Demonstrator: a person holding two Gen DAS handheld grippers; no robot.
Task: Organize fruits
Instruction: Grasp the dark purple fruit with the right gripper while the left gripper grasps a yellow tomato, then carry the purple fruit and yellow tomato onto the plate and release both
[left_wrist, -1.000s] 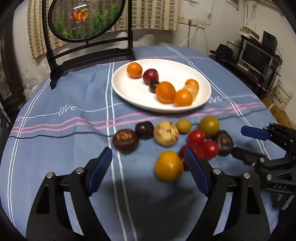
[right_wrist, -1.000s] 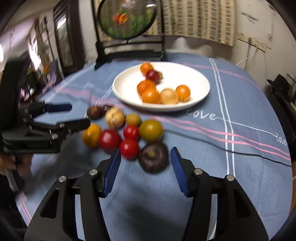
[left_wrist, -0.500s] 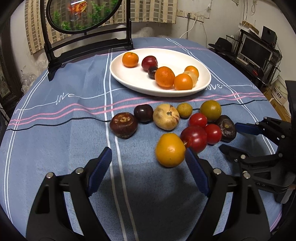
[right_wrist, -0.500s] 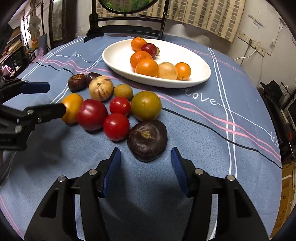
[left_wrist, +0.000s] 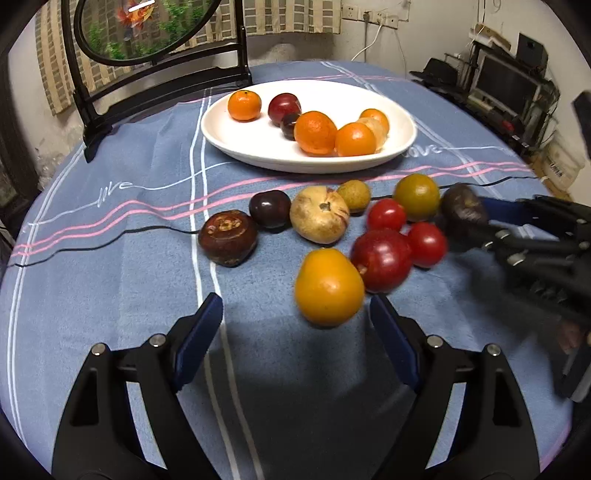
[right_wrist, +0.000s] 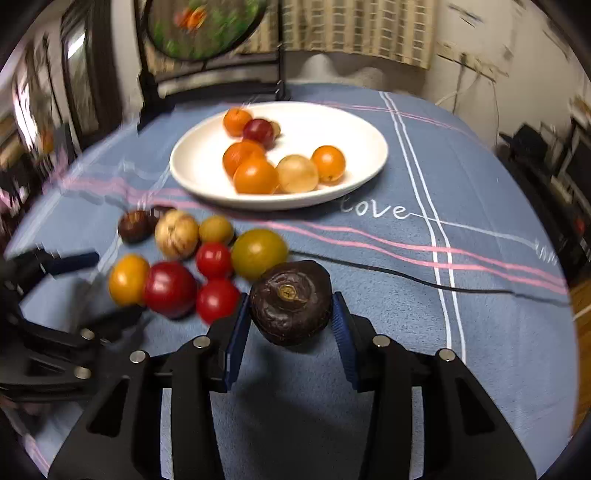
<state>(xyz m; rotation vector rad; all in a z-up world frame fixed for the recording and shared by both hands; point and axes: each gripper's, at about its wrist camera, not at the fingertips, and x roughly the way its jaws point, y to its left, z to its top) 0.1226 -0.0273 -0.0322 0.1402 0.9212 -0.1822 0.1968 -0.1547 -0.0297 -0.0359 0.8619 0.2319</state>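
A white plate at the table's far side holds several oranges and dark plums. Loose fruit lies in front of it on the blue cloth. My right gripper is shut on a dark purple mangosteen, which also shows in the left wrist view. My left gripper is open and empty, with a yellow-orange fruit just beyond its fingertips. A red plum, red tomatoes and a brown mangosteen lie near it.
A black stand with an oval fish picture rises behind the plate. The round table's edge drops off at the right, with shelves and boxes beyond. A pale round fruit and a green-yellow one lie among the loose fruit.
My right gripper has moved forward and closed on the dark purple mangosteen. My left gripper stays open and has shifted slightly toward the yellow-orange fruit.
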